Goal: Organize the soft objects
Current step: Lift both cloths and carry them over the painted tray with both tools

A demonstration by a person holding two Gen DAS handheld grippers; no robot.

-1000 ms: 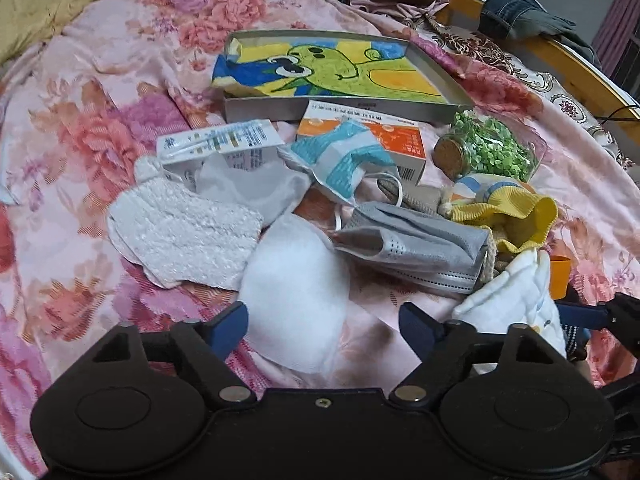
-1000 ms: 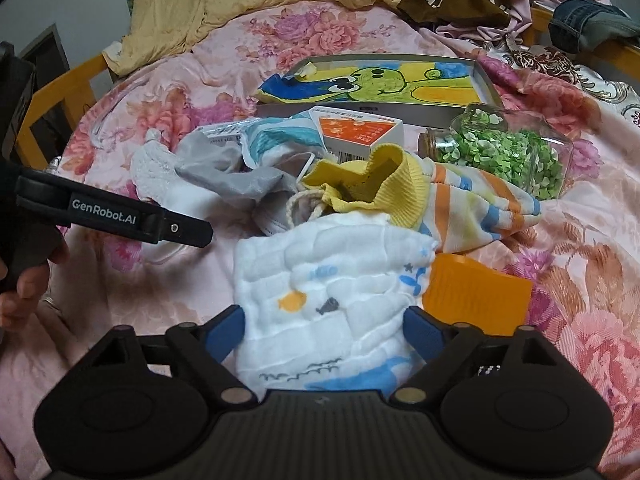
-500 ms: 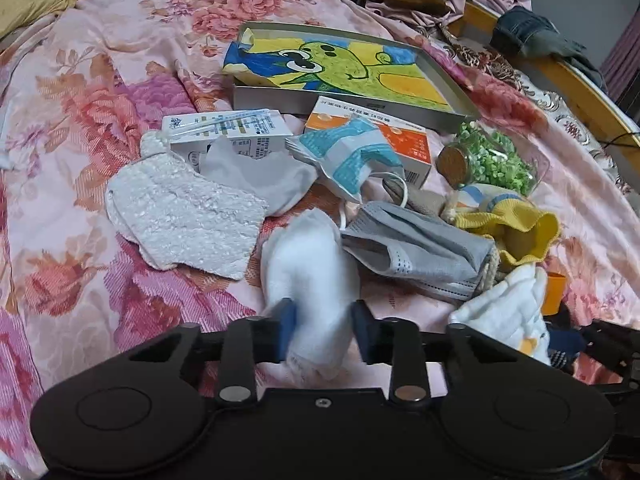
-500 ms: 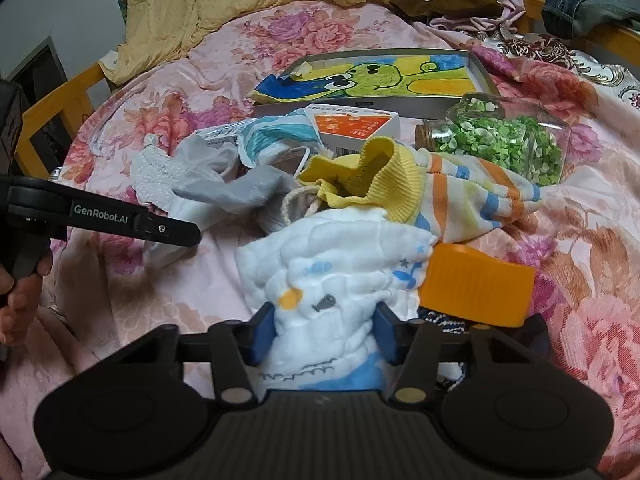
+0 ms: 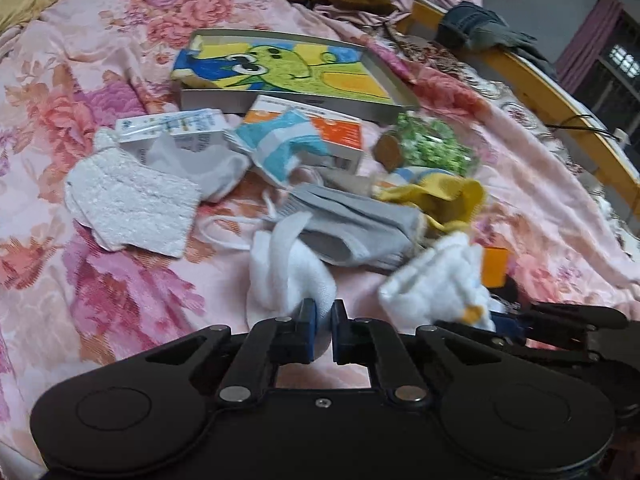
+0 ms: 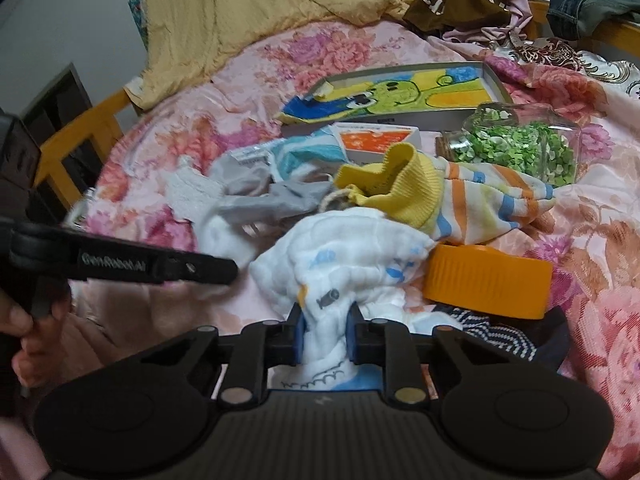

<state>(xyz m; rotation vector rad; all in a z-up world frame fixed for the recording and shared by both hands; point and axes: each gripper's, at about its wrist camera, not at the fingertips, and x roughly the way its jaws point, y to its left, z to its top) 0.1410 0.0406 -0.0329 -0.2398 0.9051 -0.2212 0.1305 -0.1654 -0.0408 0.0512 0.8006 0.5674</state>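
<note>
Nearest, the left hand-held gripper (image 5: 322, 330) has gone from wide to pinched tight on the white sock (image 5: 286, 276), which now bunches up between the pads instead of lying flat. Just to its right, the right hand-held gripper (image 6: 324, 338) is closing on the quilted baby cloth (image 6: 340, 264), the fabric already squeezed between its blue pads — a second ago both sets of jaws stood wide. Both soft things look ready to lift, probably toward the tray (image 5: 384, 76) at the far side. Beyond lie a grey mask (image 5: 356, 228), a yellow-cuffed striped sock (image 6: 404, 188) and small boxes on the pink floral bed (image 5: 100, 60) — a cluttered bedroom.
</note>
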